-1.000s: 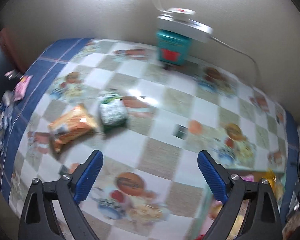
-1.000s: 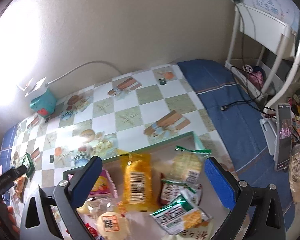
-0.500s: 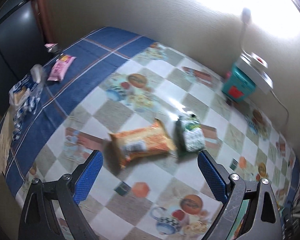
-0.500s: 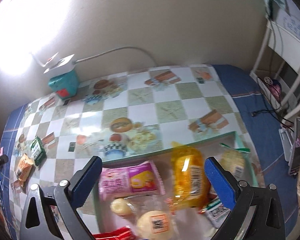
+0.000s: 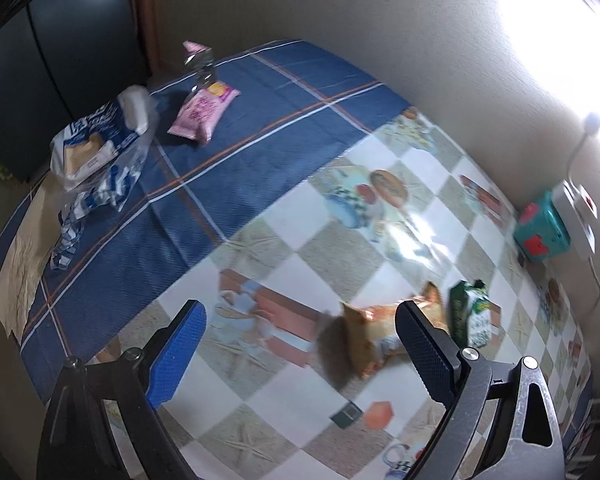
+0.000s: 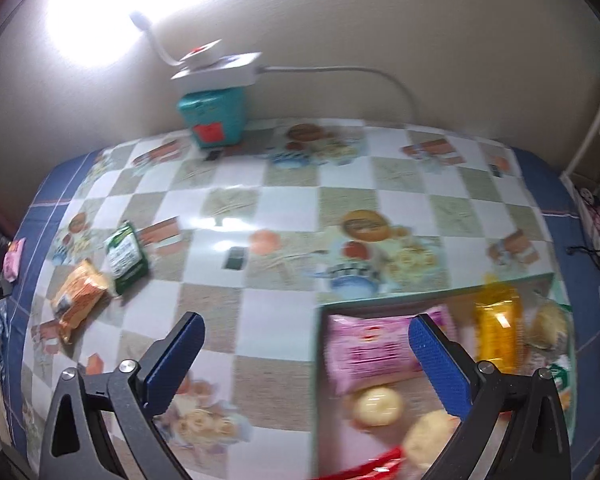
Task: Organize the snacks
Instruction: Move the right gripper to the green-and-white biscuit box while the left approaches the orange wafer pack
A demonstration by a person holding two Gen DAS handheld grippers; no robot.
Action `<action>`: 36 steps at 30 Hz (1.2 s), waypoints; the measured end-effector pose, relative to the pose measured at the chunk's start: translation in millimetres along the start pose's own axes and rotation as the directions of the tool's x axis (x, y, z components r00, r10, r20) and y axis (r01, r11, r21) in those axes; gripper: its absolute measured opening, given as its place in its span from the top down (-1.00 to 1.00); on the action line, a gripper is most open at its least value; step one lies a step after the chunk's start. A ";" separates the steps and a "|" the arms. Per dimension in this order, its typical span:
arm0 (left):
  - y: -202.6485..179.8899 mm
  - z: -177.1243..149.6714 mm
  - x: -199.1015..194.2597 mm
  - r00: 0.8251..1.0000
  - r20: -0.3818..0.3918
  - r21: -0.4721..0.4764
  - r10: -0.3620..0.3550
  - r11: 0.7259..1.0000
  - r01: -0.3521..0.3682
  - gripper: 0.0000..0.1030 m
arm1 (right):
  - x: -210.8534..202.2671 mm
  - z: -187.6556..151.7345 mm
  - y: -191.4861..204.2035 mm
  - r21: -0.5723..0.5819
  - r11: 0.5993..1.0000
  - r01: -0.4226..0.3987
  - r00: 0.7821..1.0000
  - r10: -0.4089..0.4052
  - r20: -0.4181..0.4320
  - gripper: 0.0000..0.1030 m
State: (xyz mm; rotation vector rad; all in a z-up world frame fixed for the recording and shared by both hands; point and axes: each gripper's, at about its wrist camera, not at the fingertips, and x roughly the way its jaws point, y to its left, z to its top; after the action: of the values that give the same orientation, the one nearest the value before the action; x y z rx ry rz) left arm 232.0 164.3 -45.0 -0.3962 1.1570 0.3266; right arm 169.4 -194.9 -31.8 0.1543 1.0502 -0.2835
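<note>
**Snacks split between the tray and the open worktop**

Snacks lay in two groups, taken here from the teal box that stood against the wall with a white power strip on top. Nearer the camera than the box and to its left, an orange packet and a green packet sat side by side on the checkered worktop, apparently touching. In front of the box and to its right, a green-rimmed tray held the rest: a pink packet, a yellow packet, round pale buns and a red wrapper at its near edge, all blurred.

The right gripper hung over the tray's left rim, its blue fingers spread wide with nothing clasped. The left gripper hovered above the worktop far left of the box, fingers likewise released and empty; its right finger overlapped the orange packet in view, with the green packet just beyond. Further left still, on the blue cloth border, lay another pink packet and a blue-and-white bag.
</note>
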 end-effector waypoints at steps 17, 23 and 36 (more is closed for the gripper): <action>6.8 -2.1 44.8 0.992 -0.071 0.028 -0.105 0.994 0.107 -0.86 | 46.6 -19.1 83.4 -0.117 0.992 -0.046 0.997 0.040 -0.059 -1.00; -4.6 -9.9 63.8 0.978 -0.115 0.038 -0.172 0.983 0.177 -0.86 | 58.4 -21.6 102.2 -0.143 0.988 -0.049 0.997 0.039 -0.074 -1.00; -22.2 -11.8 65.6 0.980 -0.093 0.208 -0.178 0.959 0.194 -0.86 | 68.6 -7.0 126.8 -0.191 0.978 -0.084 0.993 0.067 -0.094 -1.00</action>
State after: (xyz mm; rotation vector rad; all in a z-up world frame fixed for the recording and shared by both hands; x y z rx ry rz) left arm 256.4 142.2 -107.0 -0.3246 1.2036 0.0209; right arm 233.9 -83.0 -96.2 0.0305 1.1500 -0.1047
